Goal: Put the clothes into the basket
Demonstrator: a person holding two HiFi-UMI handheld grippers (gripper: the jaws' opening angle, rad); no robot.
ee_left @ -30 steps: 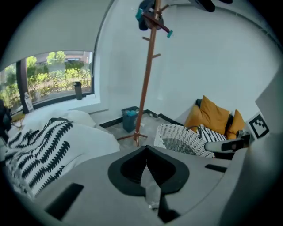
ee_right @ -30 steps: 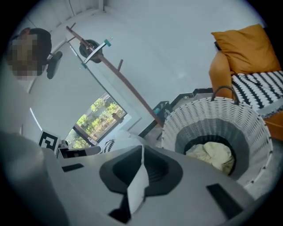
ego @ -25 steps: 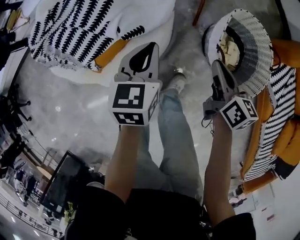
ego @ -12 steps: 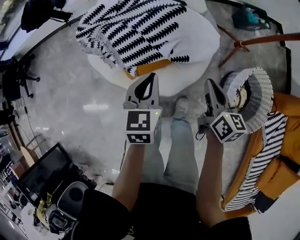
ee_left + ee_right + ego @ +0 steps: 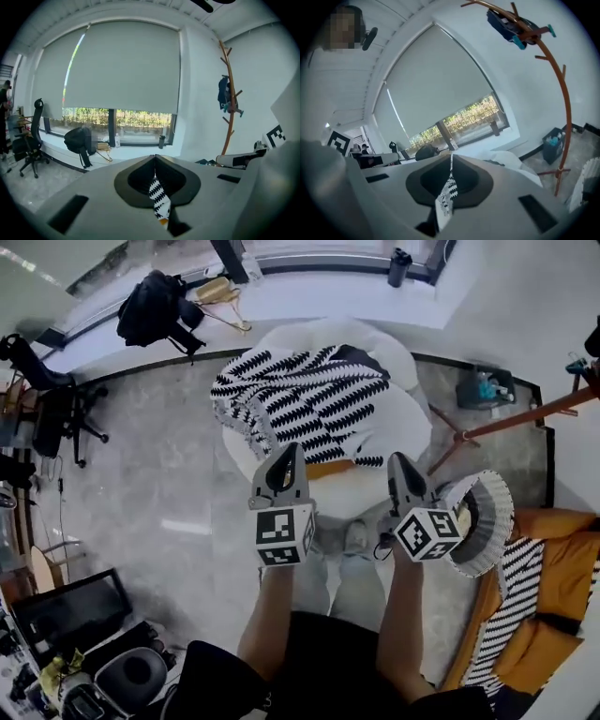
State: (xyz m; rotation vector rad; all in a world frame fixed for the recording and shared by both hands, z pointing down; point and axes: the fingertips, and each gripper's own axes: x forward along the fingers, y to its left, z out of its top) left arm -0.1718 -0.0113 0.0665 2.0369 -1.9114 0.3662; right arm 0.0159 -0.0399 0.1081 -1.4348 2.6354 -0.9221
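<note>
A black-and-white patterned garment (image 5: pixel 314 399) with an orange part lies spread on the round white table (image 5: pixel 375 488). Both grippers hang side by side above the table's near edge. My left gripper (image 5: pixel 291 448) is shut, and a strip of the patterned garment (image 5: pixel 159 199) shows through the slit under its jaws. My right gripper (image 5: pixel 398 460) is shut too, with a strip of the same garment (image 5: pixel 446 194) showing below it. Nothing is held. The white woven basket (image 5: pixel 489 521) stands on the floor just right of the right gripper. A second striped garment (image 5: pixel 511 601) lies on an orange seat.
A wooden coat stand (image 5: pixel 525 413) rises at the right beside a small bin (image 5: pixel 483 388). A black backpack (image 5: pixel 155 306) sits on the window ledge, an office chair (image 5: pixel 56 409) at the left, and a monitor (image 5: pixel 70 606) at the lower left. My legs stand below the grippers.
Both grippers have risen and moved from beside the basket toward the table, staying shut. The garment on the table now lies straight ahead, and the basket has slid to the right.
</note>
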